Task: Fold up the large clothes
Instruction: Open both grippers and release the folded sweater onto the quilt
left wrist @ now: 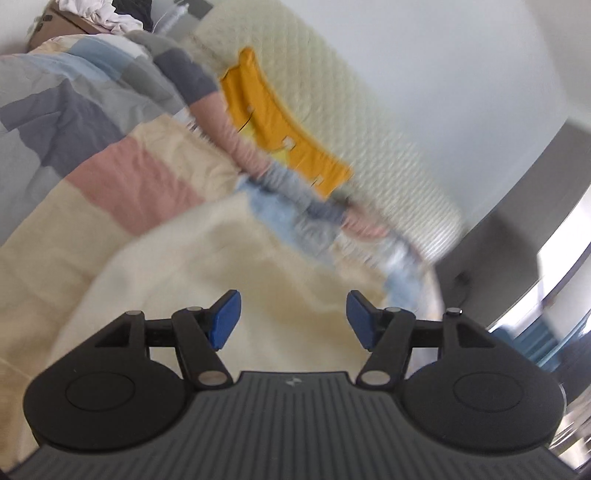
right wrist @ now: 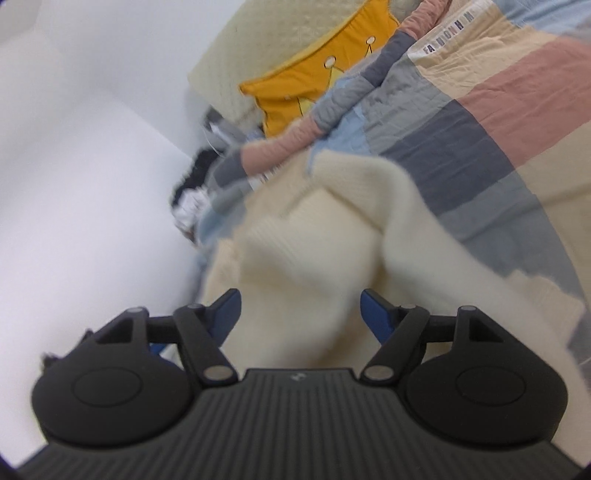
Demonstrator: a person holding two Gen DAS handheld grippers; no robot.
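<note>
A cream knitted garment (left wrist: 221, 266) lies spread on a patchwork quilt (left wrist: 110, 147) on a bed. My left gripper (left wrist: 294, 319) hovers just above it, jaws apart, with nothing between the blue pads (left wrist: 225, 319). In the right wrist view the same garment (right wrist: 332, 229) is bunched into a soft fold. My right gripper (right wrist: 301, 314) stands open over that fold. The cloth shows in the gap between its fingers, but neither blue pad (right wrist: 375, 314) presses on it. Both views are blurred.
A yellow pillow (left wrist: 280, 129) (right wrist: 317, 85) leans on a cream quilted headboard (left wrist: 351, 110) at the head of the bed. A cardboard box (left wrist: 62, 22) heaped with clothes stands at the far left. A white wall (right wrist: 74, 184) and a dark clothes pile (right wrist: 192, 192) flank the bed.
</note>
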